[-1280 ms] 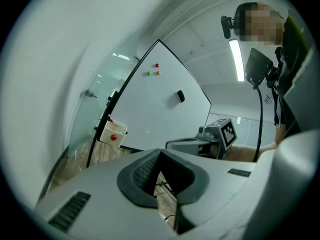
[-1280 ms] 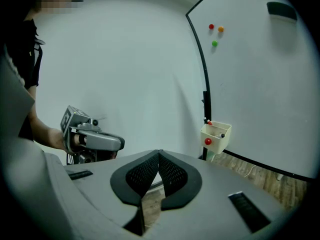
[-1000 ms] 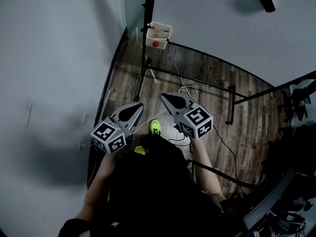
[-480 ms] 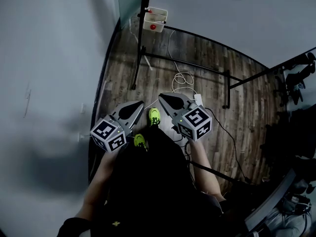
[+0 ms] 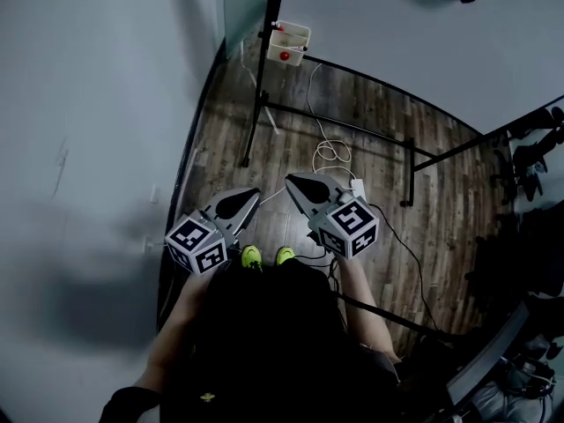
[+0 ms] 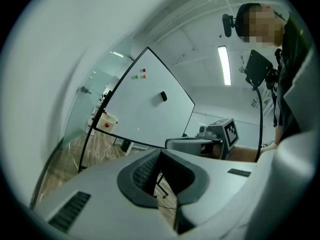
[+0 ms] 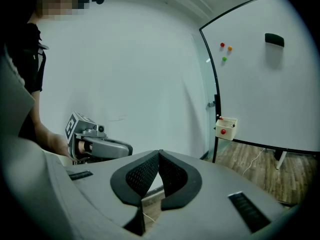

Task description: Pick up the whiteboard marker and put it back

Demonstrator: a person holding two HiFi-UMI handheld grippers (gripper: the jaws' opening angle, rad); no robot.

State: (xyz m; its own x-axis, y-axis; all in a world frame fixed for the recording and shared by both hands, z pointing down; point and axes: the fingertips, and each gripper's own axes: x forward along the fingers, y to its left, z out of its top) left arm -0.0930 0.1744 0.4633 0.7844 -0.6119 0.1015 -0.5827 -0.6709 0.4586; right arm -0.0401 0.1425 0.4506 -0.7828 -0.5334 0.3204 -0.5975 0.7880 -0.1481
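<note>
I cannot make out a whiteboard marker as such in any view. A small white box (image 5: 288, 42) with a red thing in it hangs on the whiteboard (image 5: 397, 33) stand, far ahead of both grippers. The box (image 7: 226, 126) also shows in the right gripper view and the box (image 6: 106, 121) in the left gripper view. My left gripper (image 5: 251, 195) is held at waist height over the wooden floor, jaws together (image 6: 160, 152) and empty. My right gripper (image 5: 293, 180) is beside it, shut (image 7: 159, 153) with nothing in it.
A black eraser (image 7: 274, 39) and coloured magnets (image 7: 225, 51) sit on the whiteboard. The stand's black legs (image 5: 256, 113) and white cables (image 5: 333, 152) cross the floor ahead. A pale wall (image 5: 88, 148) runs along the left. Dark furniture (image 5: 529, 157) stands at the right.
The person has stepped, the yellow-green shoes now side by side. Both grippers have shifted across the floor together, still shut and empty.
</note>
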